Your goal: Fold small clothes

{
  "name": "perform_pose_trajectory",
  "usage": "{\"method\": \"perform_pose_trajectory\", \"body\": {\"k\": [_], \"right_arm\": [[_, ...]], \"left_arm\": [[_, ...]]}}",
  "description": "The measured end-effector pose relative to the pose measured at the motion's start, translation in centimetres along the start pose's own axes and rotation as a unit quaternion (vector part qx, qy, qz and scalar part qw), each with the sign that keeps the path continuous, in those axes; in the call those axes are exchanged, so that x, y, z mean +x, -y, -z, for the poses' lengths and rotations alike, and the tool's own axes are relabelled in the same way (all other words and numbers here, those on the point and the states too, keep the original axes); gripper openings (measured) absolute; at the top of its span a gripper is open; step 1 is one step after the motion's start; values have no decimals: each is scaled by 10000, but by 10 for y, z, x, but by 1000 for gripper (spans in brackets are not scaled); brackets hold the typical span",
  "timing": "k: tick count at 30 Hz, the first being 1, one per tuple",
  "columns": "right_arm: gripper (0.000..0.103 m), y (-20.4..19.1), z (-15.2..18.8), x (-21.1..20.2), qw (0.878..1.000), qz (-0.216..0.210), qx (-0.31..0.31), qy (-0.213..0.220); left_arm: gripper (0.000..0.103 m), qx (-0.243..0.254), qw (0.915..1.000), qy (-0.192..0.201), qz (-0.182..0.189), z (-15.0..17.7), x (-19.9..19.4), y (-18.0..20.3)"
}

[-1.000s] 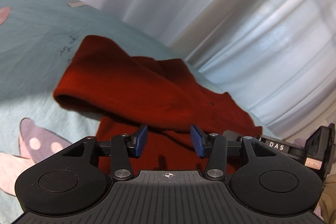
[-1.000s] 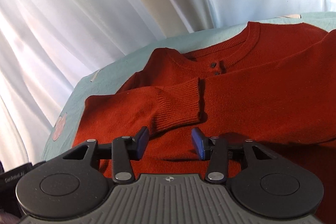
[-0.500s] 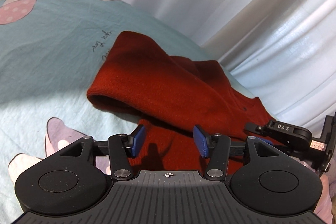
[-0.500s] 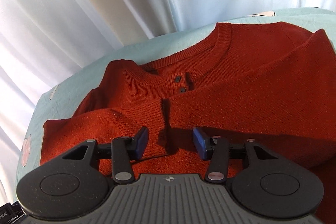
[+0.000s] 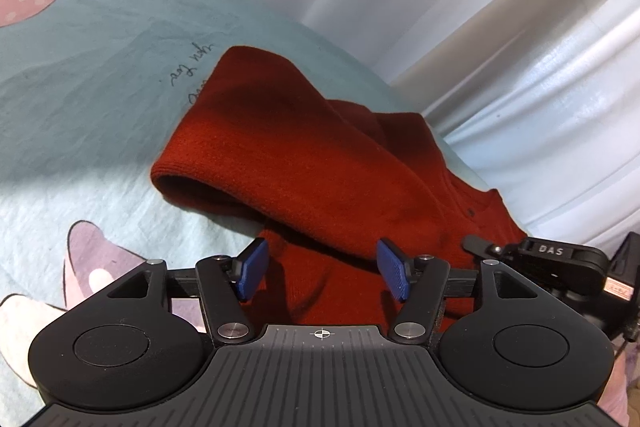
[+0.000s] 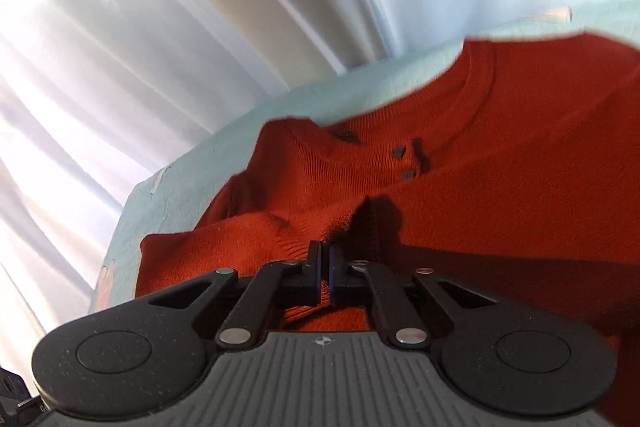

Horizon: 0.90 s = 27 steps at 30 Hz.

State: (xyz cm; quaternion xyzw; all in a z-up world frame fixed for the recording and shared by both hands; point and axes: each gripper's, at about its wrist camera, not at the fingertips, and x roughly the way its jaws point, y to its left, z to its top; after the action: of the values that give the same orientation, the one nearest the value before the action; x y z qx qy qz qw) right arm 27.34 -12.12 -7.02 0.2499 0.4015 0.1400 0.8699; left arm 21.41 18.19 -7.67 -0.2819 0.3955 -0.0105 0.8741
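Your right gripper (image 6: 325,273) is clamped on the red sweater (image 5: 320,163) lying on the bed (image 5: 80,75); your left gripper (image 5: 322,273) hovers above its fabric, jaws opening, unpinched.

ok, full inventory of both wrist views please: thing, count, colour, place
rust-red knit sweater: one, lying on the sheet, both sleeves folded across the body
small dark buttons: two visible, below the ribbed neckline
pale teal bed sheet with pink cartoon prints: one, under the sweater
white pleated curtain: behind the bed in both views
left gripper: black with blue pads, jaws opening, over the sweater's near edge, nothing pinched
right gripper: black, shut on a fold of the sweater at the sleeve cuff
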Motion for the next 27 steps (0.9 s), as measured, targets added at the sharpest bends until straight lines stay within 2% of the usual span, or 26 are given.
{"method": "perform_pose_trajectory", "body": {"k": [2, 5, 8, 12, 14, 15, 16, 21, 23, 25, 27], "right_arm": [[3, -3, -3, -36, 9974, 268, -345, 564], [3, 12, -3, -78, 9830, 1170, -826, 1149], [3, 43, -4, -86, 9681, 2014, -1021, 1085], [11, 83, -5, -79, 9776, 1942, -592, 557], [24, 93, -1, -76, 9772, 2011, -500, 465], [37, 94, 2, -74, 9758, 2072, -512, 475], [42, 96, 6, -73, 9748, 2111, -534, 481], [42, 101, 8, -55, 9774, 2012, -532, 384], [38, 99, 5, -54, 9807, 1858, -488, 369], [4, 96, 2, -53, 9846, 1665, -420, 330], [4, 90, 0, -59, 9836, 1669, -551, 407]], "left_arm": [[65, 1, 10000, -3, -22, 0, 0, 1], [65, -58, 10000, 26, 6, 0, -2, -1], [65, -50, 10000, -9, 33, 1, 1, 1], [65, 39, 10000, -90, 4, 3, 11, 9], [65, 93, 9999, -119, -26, 4, 14, 11], [65, 125, 9998, -121, -36, 5, 14, 12], [65, 161, 9998, -124, -53, 5, 15, 13], [66, 214, 9996, -133, -102, 6, 14, 16], [66, 247, 9995, -137, -139, 6, 15, 18], [67, 259, 9995, -123, -159, 7, 15, 18], [67, 250, 9995, -107, -189, 7, 14, 20]]}}
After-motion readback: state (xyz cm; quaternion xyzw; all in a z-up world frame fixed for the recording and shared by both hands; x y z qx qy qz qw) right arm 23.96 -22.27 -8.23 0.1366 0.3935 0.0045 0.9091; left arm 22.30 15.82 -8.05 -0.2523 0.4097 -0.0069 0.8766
